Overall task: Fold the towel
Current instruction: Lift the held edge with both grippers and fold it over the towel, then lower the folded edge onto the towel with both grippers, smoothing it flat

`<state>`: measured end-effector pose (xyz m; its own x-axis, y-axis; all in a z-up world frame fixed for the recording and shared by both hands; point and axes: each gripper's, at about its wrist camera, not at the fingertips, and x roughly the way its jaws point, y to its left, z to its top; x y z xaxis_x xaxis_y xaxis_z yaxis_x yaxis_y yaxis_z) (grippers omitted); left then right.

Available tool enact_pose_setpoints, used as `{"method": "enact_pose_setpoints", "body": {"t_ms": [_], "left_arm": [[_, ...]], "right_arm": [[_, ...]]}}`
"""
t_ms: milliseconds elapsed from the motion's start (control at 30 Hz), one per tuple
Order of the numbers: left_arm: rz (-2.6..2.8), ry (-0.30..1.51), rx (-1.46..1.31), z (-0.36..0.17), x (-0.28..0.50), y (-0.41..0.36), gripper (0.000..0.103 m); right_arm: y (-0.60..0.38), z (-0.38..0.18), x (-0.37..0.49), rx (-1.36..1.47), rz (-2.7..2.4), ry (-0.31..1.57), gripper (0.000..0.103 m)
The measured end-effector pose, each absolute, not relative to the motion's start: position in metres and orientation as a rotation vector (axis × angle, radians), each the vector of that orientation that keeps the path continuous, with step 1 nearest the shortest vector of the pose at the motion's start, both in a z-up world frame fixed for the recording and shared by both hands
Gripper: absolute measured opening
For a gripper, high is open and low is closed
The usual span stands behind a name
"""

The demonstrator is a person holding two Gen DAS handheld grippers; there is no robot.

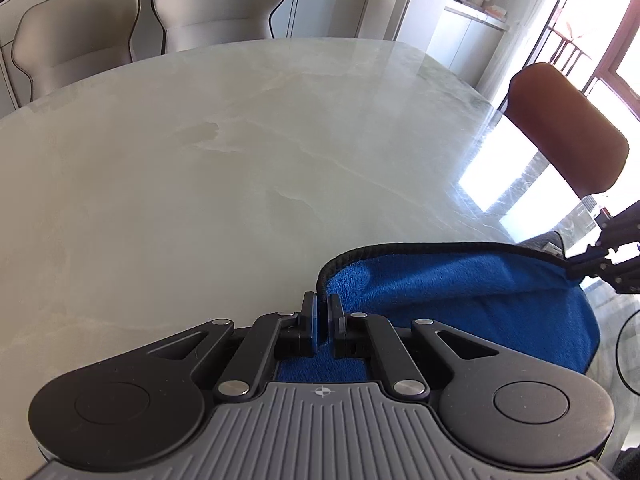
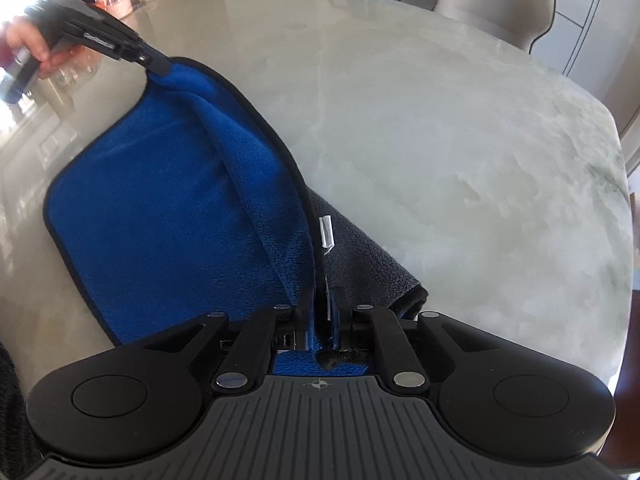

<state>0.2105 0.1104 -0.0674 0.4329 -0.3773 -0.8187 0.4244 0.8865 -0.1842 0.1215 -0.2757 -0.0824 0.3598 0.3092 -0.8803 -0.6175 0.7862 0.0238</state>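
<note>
Blue towel [image 2: 168,200], black-hemmed, grey on reverse, lies partly on pale marble table [image 2: 460,140], one edge lifted. Left gripper [image 1: 321,312] pinches one corner of that raised edge; right gripper [image 2: 322,304] clamped on other corner, beside white tag [image 2: 327,234]. Brown chair [image 1: 568,128] beyond table edge.

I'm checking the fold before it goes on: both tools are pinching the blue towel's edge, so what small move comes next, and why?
Probably lift both corners together and carry them across toward the far edge. The left tool and right tool each clamp the towel at its black-trimmed edge, and most of it lies flat on the table.
</note>
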Motion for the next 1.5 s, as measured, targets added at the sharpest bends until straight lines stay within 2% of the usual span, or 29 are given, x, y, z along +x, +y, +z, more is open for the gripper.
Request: {"method": "enact_pose_setpoints", "body": {"t_ms": [233, 433, 633, 733, 800, 833, 1133, 1233, 1300, 1500], "left_arm": [[-0.48, 0.973, 0.015, -0.058, 0.198, 0.118, 0.003], [-0.517, 0.933, 0.004, -0.04, 0.156, 0.126, 0.004], [-0.575, 0.939, 0.012, -0.047, 0.111, 0.13, 0.005], [-0.57, 0.971, 0.008, -0.058, 0.093, 0.13, 0.005], [-0.557, 0.981, -0.004, -0.064, 0.089, 0.13, 0.005], [-0.551, 0.982, -0.007, -0.066, 0.09, 0.13, 0.005], [-0.511, 0.989, -0.005, -0.077, 0.086, 0.122, 0.007], [-0.509, 0.983, 0.003, -0.077, 0.083, 0.122, 0.007], [-0.503, 0.978, -0.006, -0.077, 0.083, 0.123, 0.007], [-0.492, 0.953, 0.013, -0.072, 0.083, 0.123, 0.007]], "right_arm": [[-0.268, -0.081, 0.113, -0.397, 0.655, 1.065, 0.007], [-0.281, -0.054, 0.088, -0.436, 0.658, 1.033, 0.006], [-0.293, -0.053, 0.061, -0.447, 0.638, 1.068, 0.006], [-0.295, -0.057, 0.052, -0.425, 0.615, 1.059, 0.011], [-0.294, -0.059, 0.051, -0.402, 0.608, 1.041, 0.025], [-0.291, -0.06, 0.05, -0.403, 0.603, 1.028, 0.035], [-0.271, -0.098, 0.054, -0.398, 0.527, 1.055, 0.036], [-0.274, -0.1, 0.055, -0.317, 0.524, 1.052, 0.031], [-0.276, -0.099, 0.054, -0.295, 0.519, 1.057, 0.014], [-0.289, -0.076, 0.042, -0.271, 0.507, 1.008, 0.01]]}}
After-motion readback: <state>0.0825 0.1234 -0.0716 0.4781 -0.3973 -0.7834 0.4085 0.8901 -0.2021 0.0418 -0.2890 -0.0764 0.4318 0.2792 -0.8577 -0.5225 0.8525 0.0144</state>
